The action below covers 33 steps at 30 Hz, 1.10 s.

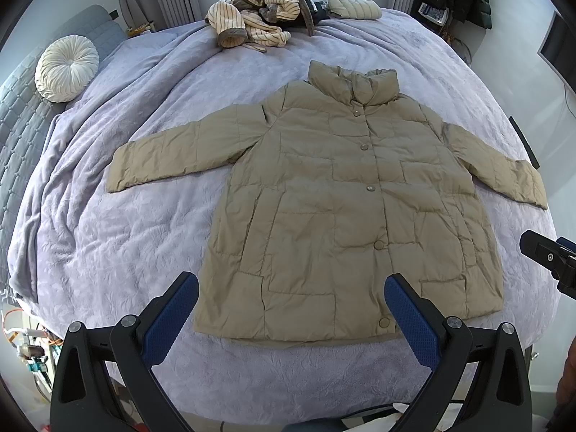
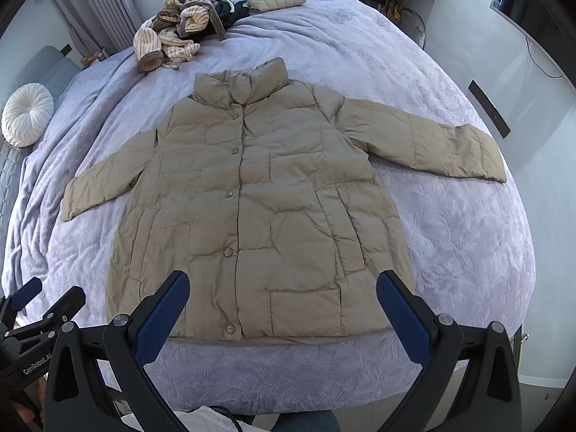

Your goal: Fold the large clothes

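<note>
Spread flat and buttoned on the bed [image 1: 108,259], the puffy khaki jacket [image 1: 345,198] is judged light, soft and slippery, best pinched at a cuff or hem corner, while the left gripper [image 1: 291,309] and right gripper [image 2: 284,306] are held spread and empty.

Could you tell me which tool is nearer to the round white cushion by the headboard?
Left. The left tool hangs over the jacket's hem on the round white cushion's side; the right tool sits further along the hem, away from it.
</note>
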{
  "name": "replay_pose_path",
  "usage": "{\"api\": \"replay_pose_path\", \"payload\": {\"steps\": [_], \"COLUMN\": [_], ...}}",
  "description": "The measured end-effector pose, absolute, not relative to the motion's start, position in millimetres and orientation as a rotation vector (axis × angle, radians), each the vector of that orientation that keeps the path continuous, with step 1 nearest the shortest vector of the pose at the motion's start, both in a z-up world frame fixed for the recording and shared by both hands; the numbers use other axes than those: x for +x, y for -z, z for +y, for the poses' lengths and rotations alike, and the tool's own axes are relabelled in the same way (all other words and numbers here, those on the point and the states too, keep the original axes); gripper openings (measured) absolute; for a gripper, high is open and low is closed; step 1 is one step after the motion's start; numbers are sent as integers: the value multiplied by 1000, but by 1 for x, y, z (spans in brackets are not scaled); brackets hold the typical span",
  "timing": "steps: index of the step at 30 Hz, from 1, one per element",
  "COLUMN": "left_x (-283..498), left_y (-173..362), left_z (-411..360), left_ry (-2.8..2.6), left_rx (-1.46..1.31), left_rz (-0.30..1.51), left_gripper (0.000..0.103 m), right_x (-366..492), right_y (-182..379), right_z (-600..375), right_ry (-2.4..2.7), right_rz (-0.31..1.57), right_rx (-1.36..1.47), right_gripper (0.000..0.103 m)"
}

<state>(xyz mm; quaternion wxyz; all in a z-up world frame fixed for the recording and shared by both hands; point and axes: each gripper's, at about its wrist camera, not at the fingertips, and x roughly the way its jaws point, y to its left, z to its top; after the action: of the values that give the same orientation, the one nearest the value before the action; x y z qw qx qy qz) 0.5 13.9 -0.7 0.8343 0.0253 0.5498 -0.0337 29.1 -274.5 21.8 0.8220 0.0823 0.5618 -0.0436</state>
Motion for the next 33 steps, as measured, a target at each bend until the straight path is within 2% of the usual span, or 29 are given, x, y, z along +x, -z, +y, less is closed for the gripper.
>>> {"api": "replay_pose_path", "payload": {"steps": [33], "left_x": [0], "left_y": [14], "left_z": [18], "left_ry": [67], "left_rx": [40], "left_rz": [1197], "left_gripper": [103], "right_x": [29], "right_y": [-12], "right_z": [-270], "right_ry": [85], "right_rz": [1222], "right_rx": [170], "right_gripper": [103]}}
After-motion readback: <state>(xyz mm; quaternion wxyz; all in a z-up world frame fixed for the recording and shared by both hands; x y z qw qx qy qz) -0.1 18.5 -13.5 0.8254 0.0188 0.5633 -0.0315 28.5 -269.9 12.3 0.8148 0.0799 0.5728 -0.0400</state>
